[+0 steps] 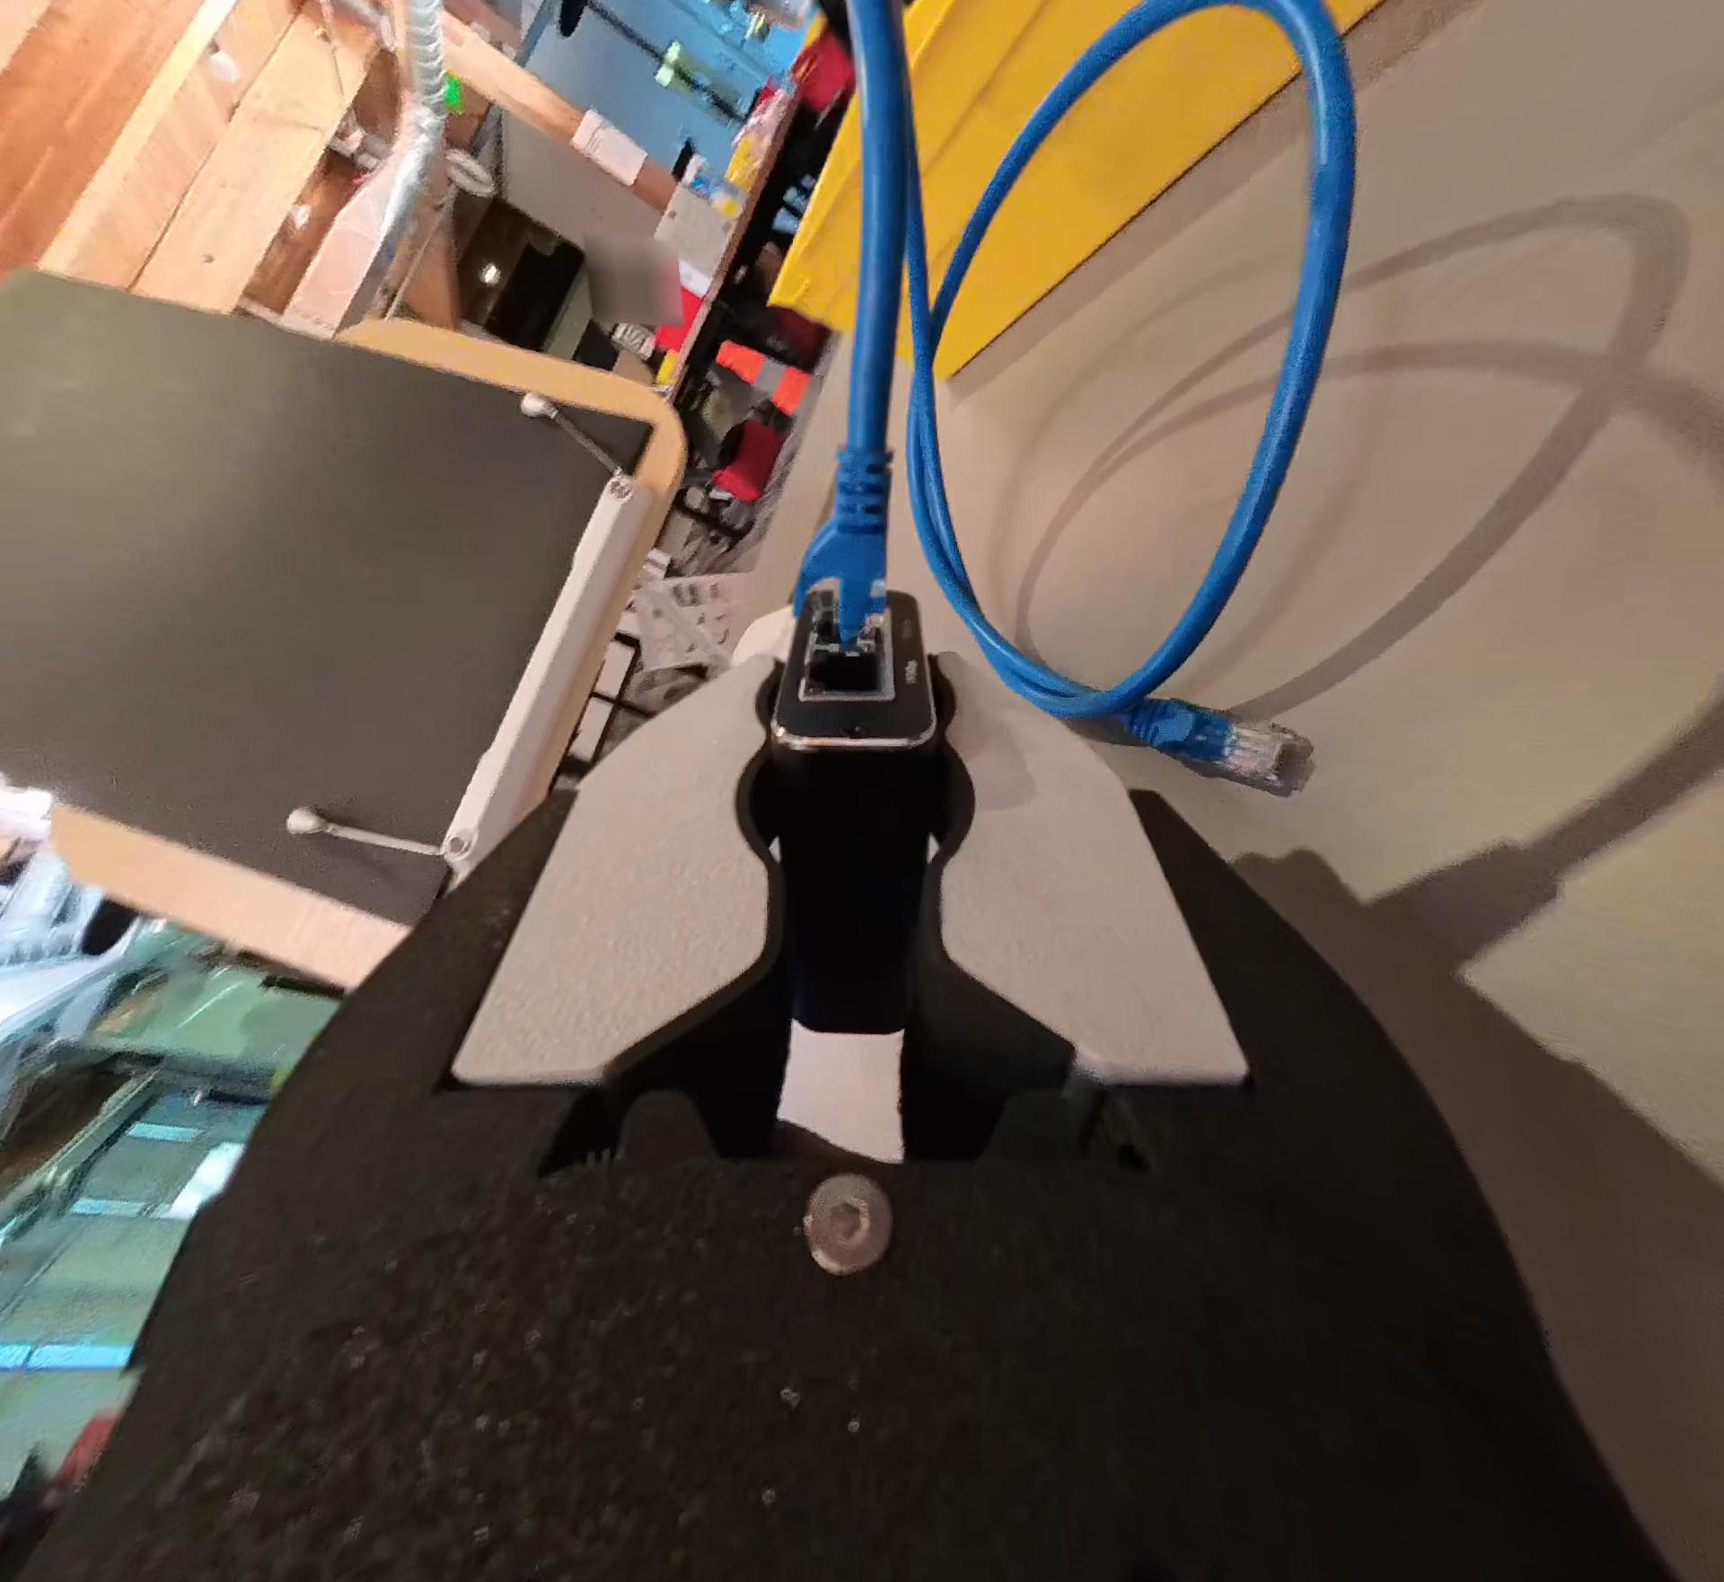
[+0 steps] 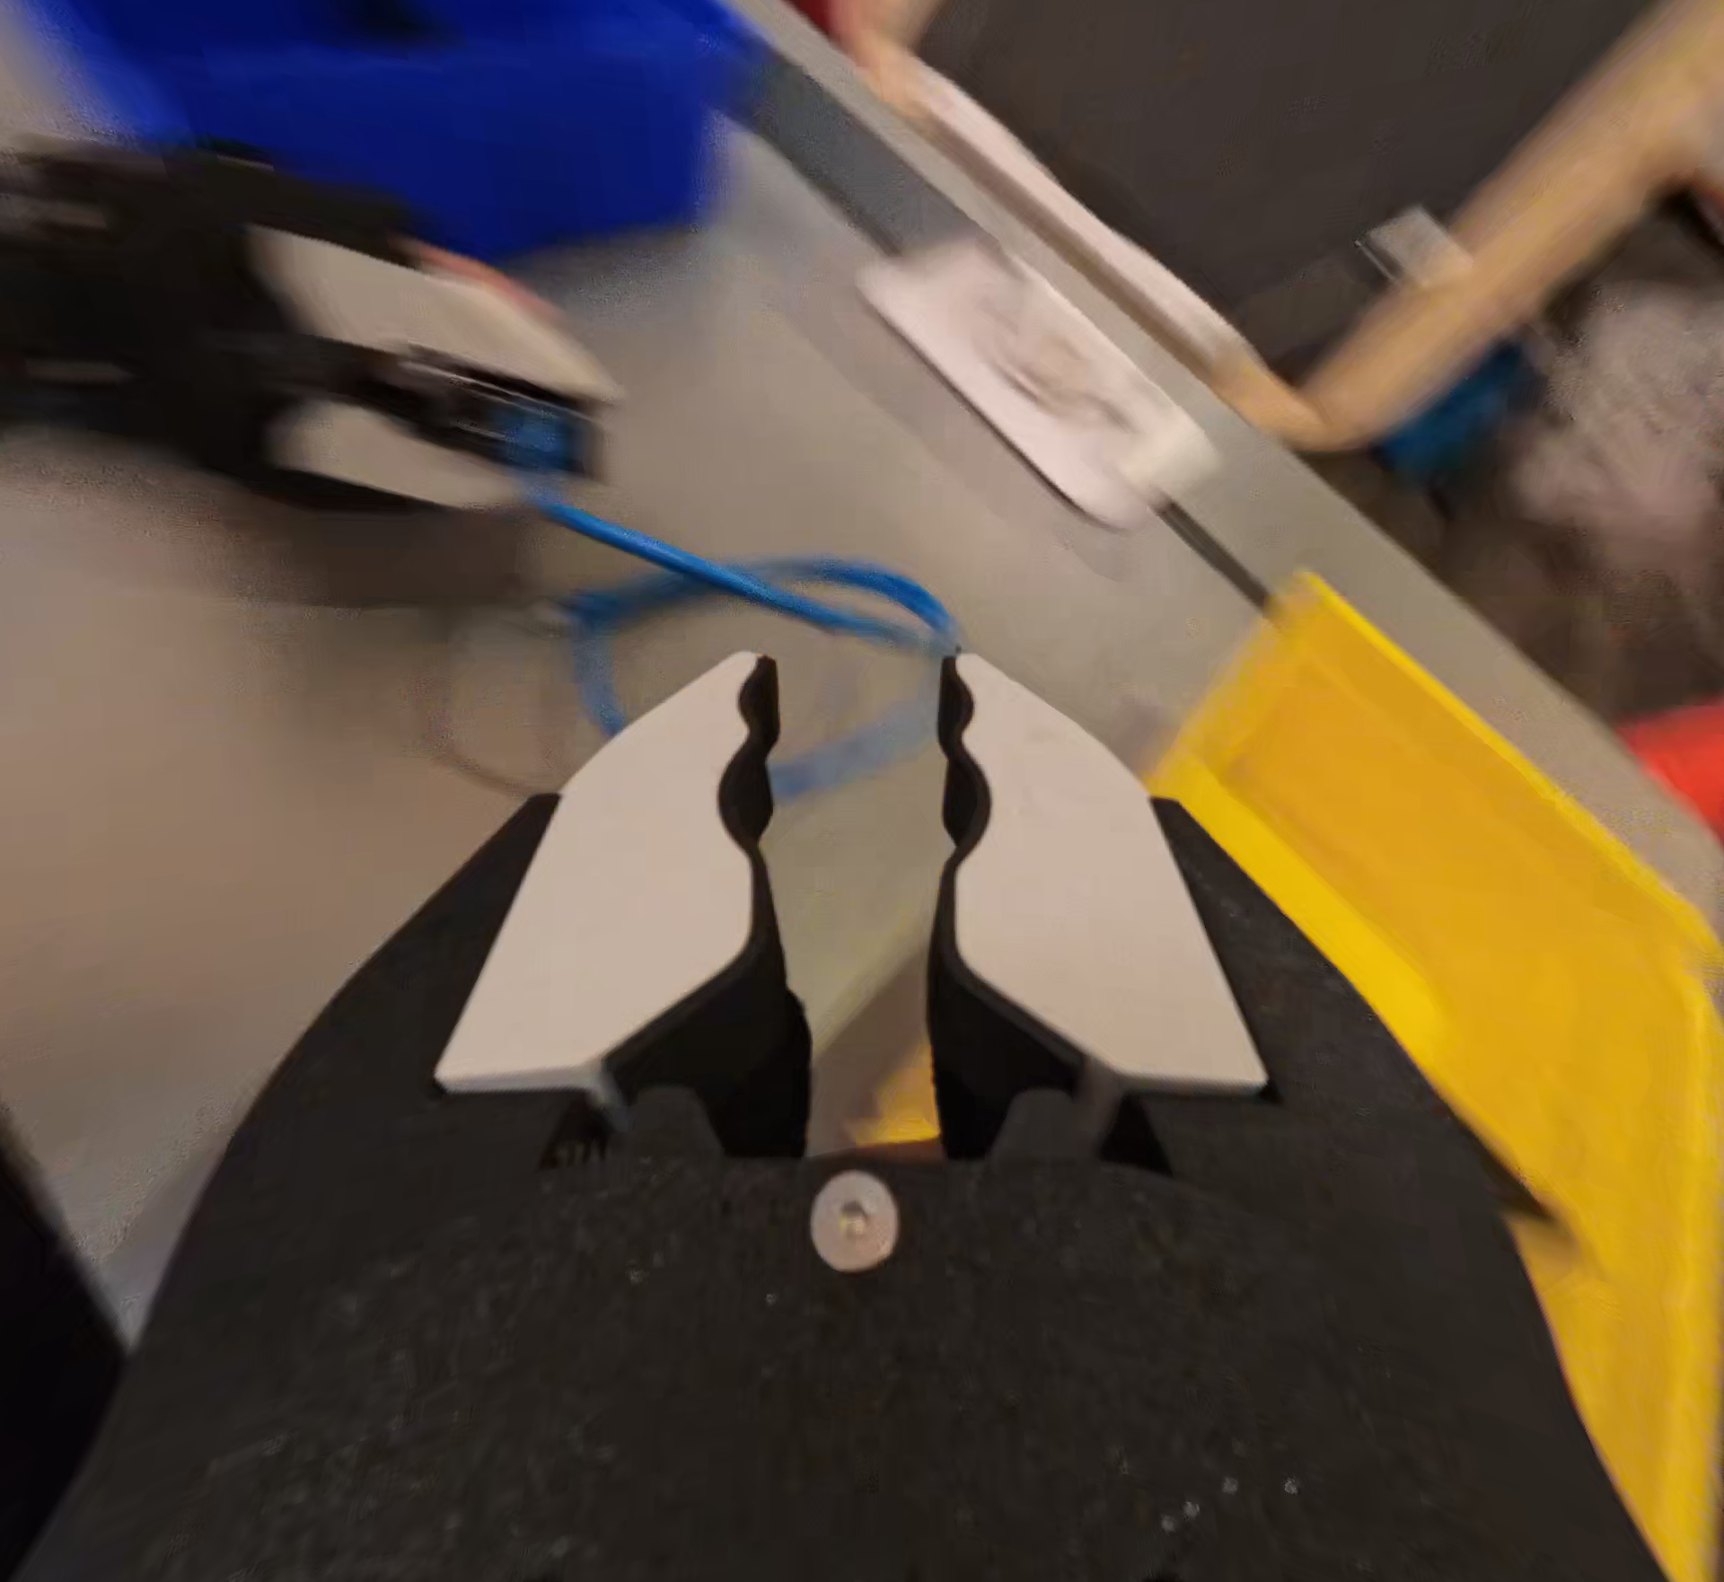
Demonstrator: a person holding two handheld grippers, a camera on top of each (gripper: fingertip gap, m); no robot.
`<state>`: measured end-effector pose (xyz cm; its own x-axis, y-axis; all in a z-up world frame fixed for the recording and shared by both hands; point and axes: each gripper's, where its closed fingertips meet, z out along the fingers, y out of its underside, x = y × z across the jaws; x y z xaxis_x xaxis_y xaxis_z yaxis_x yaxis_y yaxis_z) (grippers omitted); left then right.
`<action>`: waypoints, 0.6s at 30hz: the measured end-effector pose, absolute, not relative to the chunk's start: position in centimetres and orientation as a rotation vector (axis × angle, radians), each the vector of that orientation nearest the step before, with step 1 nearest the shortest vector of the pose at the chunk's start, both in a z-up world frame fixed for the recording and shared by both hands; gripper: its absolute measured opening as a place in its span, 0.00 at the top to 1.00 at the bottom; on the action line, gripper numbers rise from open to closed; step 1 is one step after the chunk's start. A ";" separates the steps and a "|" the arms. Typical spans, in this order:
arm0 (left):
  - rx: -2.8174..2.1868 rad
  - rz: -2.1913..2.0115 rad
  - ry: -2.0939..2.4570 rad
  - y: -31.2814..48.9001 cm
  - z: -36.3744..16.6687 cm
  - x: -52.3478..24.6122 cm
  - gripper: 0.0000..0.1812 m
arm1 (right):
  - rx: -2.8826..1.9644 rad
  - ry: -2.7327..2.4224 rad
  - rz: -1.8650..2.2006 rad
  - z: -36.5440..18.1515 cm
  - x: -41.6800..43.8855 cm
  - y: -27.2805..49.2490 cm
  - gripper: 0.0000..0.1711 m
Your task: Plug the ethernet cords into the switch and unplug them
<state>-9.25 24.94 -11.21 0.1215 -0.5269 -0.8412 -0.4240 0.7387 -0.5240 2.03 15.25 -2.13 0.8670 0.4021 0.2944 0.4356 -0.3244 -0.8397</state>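
Observation:
My left gripper [image 1: 854, 698] is shut on a small black switch [image 1: 854, 838], held end-on with its ports facing away. A blue ethernet cord [image 1: 877, 231] has one plug [image 1: 844, 558] seated in the far port; the near port is empty. The cord loops over the grey table and its free plug [image 1: 1231, 744] lies to the right of the switch. My right gripper [image 2: 858, 670] is open and empty above the cord's loop [image 2: 746, 595]. In the blurred right wrist view the left gripper with the switch [image 2: 448, 408] shows at the left, held by a blue-sleeved arm [image 2: 373, 26].
A yellow bin [image 1: 1073, 91] stands on the grey table [image 1: 1493, 511] at the back; it also shows in the right wrist view [image 2: 1399, 884]. A white tag [image 2: 1035, 380] lies near the table edge. A black panel with a wooden frame [image 1: 280, 604] stands beyond the edge.

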 end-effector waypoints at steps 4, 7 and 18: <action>-0.740 -0.108 1.576 23.0 -11.9 -8.8 0.85 | -1.805 -1.153 -0.168 -4.9 -8.1 15.3 0.80; -0.723 -0.109 1.599 22.1 -12.1 -8.6 0.85 | -1.750 -1.405 -0.371 -8.0 -9.5 17.1 0.81; -0.743 -0.069 1.610 21.8 -12.2 -8.5 0.85 | -1.621 -1.565 -0.675 -10.8 -9.5 19.8 0.90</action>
<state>-8.52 21.84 -12.24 0.0089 -0.4944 -0.8692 -0.4185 0.7876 -0.4523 -9.54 19.80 -10.84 0.1054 0.5774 0.8096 0.9851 0.0505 -0.1643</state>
